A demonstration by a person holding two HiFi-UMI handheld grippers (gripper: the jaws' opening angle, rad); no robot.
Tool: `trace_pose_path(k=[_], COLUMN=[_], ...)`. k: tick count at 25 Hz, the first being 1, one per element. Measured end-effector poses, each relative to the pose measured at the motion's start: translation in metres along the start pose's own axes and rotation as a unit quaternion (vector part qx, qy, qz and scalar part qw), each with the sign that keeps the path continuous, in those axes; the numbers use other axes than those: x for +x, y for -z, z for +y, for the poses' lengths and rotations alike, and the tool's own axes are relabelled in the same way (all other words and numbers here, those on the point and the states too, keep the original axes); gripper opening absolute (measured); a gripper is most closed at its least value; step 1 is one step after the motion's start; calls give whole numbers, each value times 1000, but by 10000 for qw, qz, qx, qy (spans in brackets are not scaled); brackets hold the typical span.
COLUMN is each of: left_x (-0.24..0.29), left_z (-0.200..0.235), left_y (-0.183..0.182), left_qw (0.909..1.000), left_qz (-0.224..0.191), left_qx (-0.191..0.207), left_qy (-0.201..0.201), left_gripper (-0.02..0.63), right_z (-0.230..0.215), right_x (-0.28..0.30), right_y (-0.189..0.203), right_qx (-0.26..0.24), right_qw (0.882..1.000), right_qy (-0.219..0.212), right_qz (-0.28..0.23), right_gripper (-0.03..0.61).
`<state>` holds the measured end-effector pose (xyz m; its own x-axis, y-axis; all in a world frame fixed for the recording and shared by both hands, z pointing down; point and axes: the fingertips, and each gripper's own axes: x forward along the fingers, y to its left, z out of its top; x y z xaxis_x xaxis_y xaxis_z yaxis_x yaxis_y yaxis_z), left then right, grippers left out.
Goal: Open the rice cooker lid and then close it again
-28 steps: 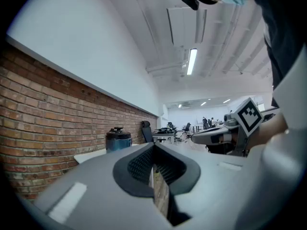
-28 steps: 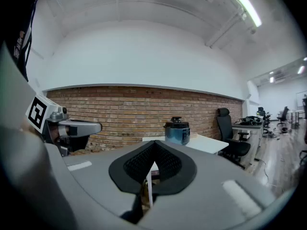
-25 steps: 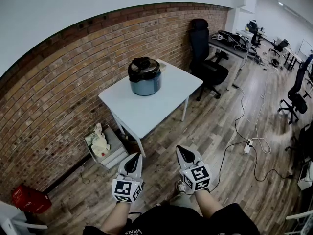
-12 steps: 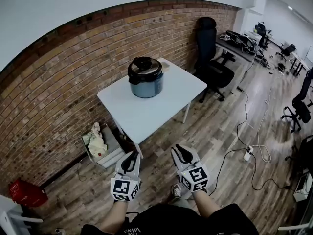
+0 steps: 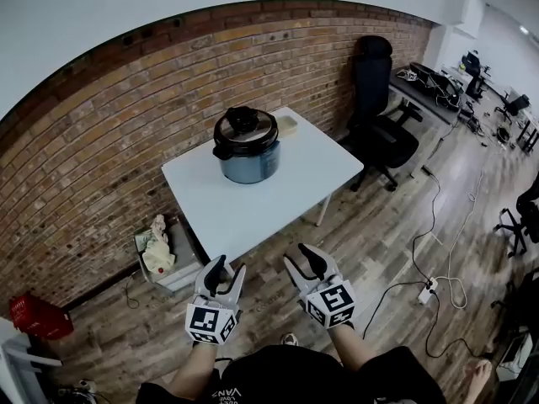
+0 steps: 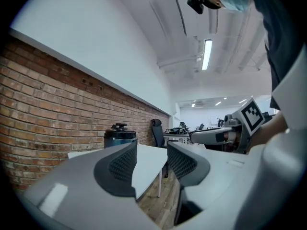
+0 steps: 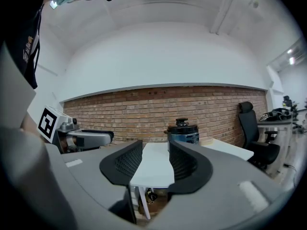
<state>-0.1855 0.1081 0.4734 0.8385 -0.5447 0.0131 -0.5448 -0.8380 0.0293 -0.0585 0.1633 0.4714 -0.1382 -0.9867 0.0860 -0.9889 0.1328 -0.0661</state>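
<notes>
The rice cooker (image 5: 247, 146), blue-grey with a black lid and knob, stands lid down at the back of the white table (image 5: 286, 183). Both grippers hang level over the wooden floor, short of the table's front edge. My left gripper (image 5: 226, 273) and my right gripper (image 5: 300, 259) are both opening, with nothing between the jaws. The left gripper view looks between that gripper's (image 6: 151, 159) jaws at the rice cooker (image 6: 120, 135) far ahead. In the right gripper view the rice cooker (image 7: 183, 131) shows far beyond that gripper (image 7: 156, 162).
A brick wall runs behind the table. A black office chair (image 5: 379, 99) stands to its right, a grey box (image 5: 177, 259) holding a bag at its left leg. A small beige dish (image 5: 287, 125) sits by the cooker. Cables and a power strip (image 5: 429, 289) lie on the floor.
Both grippers went from shut to open. The person has walked nearer the table, which now sits closer and more central in the head view.
</notes>
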Motion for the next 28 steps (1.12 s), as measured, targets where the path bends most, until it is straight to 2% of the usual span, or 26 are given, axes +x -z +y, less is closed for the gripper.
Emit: trace_pose_path(k=[5,13,21,28], left_x=[31,68,131,195], left_z=[-5,14,56,96], left_y=[-7,-2,1,-8], left_qw=[9996,9984,9980,9988], left_qz=[-83,127,146,122], left_qx=[17,-71,-149,-68], left_qy=[-270,-555,-590,-475], left_gripper=[186,186,184,185], right_z=[-37,-65,-102,-141], right_x=[15,51,111,175], right_y=[-9,-16,-24,-46], right_qx=[-96,6,-24,-120], right_qw=[9994,9970,9964,9965], right_qy=[-346,-778,-842,-830], right_qz=[-31,-9,30,-60], right_gripper=[167,167,167,167])
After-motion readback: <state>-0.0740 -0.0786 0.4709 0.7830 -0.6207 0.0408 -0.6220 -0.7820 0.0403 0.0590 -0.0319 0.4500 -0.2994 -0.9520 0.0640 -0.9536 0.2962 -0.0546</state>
